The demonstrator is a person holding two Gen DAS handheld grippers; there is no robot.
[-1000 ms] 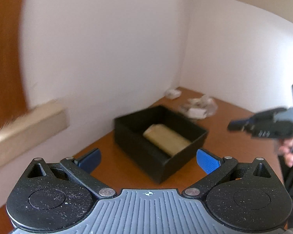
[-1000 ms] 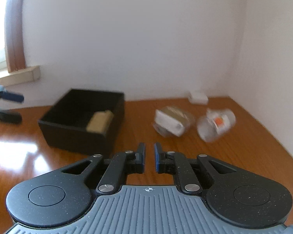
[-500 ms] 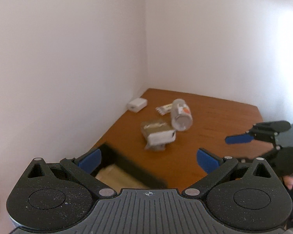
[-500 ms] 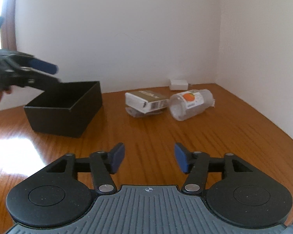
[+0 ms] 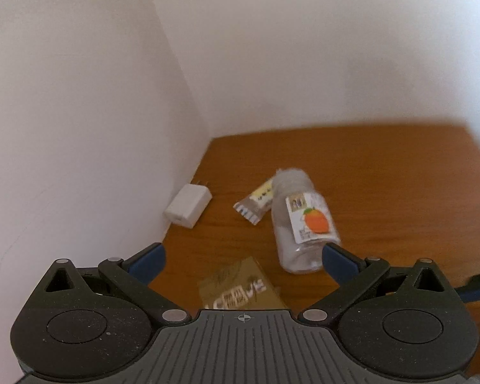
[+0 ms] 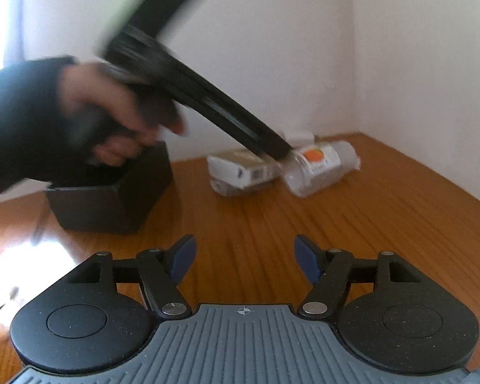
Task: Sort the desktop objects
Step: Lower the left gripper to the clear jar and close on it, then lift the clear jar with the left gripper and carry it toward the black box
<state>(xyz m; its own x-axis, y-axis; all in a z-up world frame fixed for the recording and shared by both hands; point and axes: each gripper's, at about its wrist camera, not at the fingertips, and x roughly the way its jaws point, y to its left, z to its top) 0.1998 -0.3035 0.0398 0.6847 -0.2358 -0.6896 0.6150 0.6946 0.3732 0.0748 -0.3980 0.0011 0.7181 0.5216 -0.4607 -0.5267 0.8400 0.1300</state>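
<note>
A clear plastic bottle (image 5: 304,224) lies right of a flat gold carton (image 6: 240,168); a white plug adapter (image 5: 188,204) sits behind, against the wall.

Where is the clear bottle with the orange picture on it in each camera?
Left wrist view: the bottle lies on its side right of the middle, above the right blue finger.
Right wrist view: the bottle lies far back, right of the middle, near the wall corner.
Shared landmark: the gold and white box, which lies beside the bottle in both views.
</note>
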